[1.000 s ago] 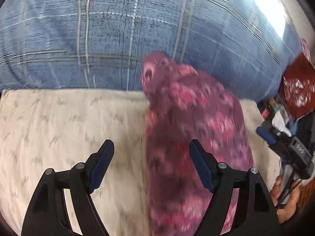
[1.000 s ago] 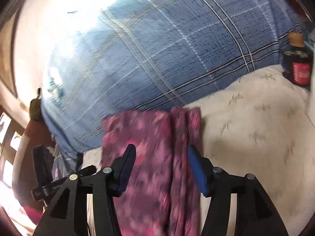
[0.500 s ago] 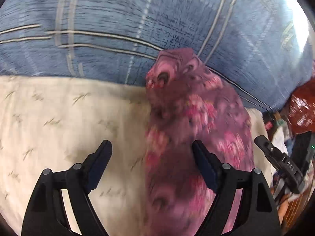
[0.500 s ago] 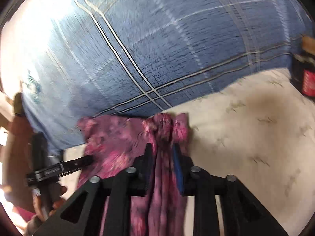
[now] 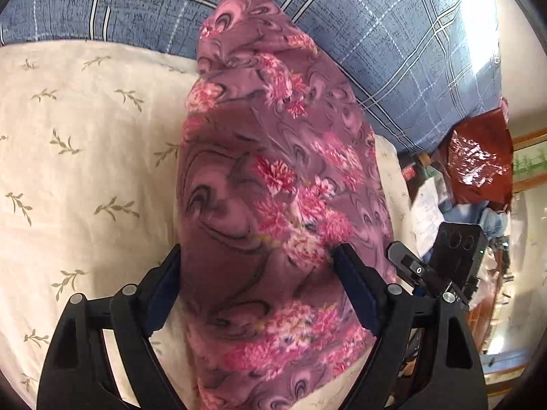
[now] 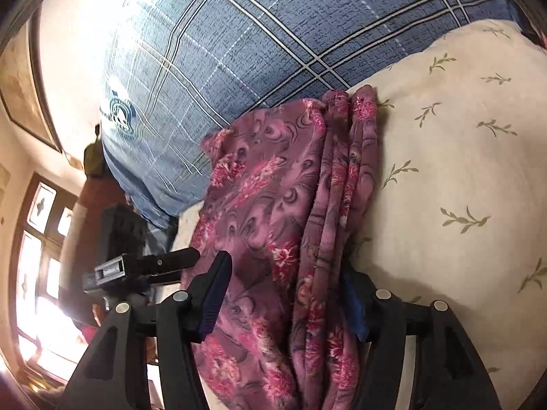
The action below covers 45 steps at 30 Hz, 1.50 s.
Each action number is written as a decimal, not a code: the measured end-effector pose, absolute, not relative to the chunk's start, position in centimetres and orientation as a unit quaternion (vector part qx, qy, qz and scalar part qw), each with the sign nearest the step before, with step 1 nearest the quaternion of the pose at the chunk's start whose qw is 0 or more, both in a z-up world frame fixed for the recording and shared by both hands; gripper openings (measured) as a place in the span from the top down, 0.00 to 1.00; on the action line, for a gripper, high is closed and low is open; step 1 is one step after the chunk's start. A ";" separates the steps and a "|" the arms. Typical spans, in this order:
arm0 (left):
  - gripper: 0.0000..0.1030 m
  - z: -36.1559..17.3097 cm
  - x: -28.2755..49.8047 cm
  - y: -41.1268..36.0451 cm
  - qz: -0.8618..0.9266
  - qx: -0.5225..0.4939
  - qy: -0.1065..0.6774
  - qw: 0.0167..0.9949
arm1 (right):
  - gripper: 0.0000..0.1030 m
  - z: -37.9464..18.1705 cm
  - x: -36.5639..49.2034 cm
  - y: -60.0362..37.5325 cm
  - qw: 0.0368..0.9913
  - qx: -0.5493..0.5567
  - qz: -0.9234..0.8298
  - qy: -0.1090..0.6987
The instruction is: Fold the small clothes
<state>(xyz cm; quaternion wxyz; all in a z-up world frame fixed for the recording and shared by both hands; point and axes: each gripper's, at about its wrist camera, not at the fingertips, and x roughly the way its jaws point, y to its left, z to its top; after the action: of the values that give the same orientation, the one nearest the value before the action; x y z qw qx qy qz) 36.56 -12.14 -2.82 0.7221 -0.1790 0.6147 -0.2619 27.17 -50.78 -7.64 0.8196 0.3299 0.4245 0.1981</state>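
The cloth (image 5: 273,205) is purple with pink flowers. It lies long and folded on the cream sheet (image 5: 85,171), and its far end touches the blue checked blanket (image 5: 393,51). The left claw (image 5: 256,290) is open wide, one finger on each side of the cloth. The right claw (image 6: 287,297) is open too, around the bunched folds. A red bag (image 5: 478,160) sits far right.
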 end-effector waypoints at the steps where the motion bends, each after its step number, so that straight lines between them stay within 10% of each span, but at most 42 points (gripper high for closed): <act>1: 0.20 -2.6 36.6 -11.9 -0.258 -0.183 0.610 0.727 | 0.57 -7.8 27.3 -50.8 0.822 0.330 0.188 0.424; 4: 0.48 -2.5 36.5 -12.2 -0.232 -0.177 0.599 0.745 | 0.69 -7.9 27.2 -50.6 0.834 0.312 0.172 0.421; 10: 0.69 -0.2 35.1 -11.2 -0.219 -0.162 0.579 0.768 | 0.75 -5.5 25.8 -48.8 0.874 0.244 0.132 0.399; 29: 0.68 0.7 16.3 1.8 -0.202 -0.166 0.596 0.759 | 0.75 -5.4 9.1 -38.0 0.837 0.261 0.223 0.425; 45: 0.53 4.5 20.2 1.0 -0.231 -0.151 0.512 0.814 | 0.67 -1.4 9.5 -36.0 0.896 0.180 0.165 0.372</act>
<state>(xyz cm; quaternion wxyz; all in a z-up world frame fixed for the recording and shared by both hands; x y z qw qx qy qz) 20.22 0.97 4.53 0.8136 -0.1506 0.5119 -0.2308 9.51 -36.03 -1.41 0.8956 0.1798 0.3720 0.1649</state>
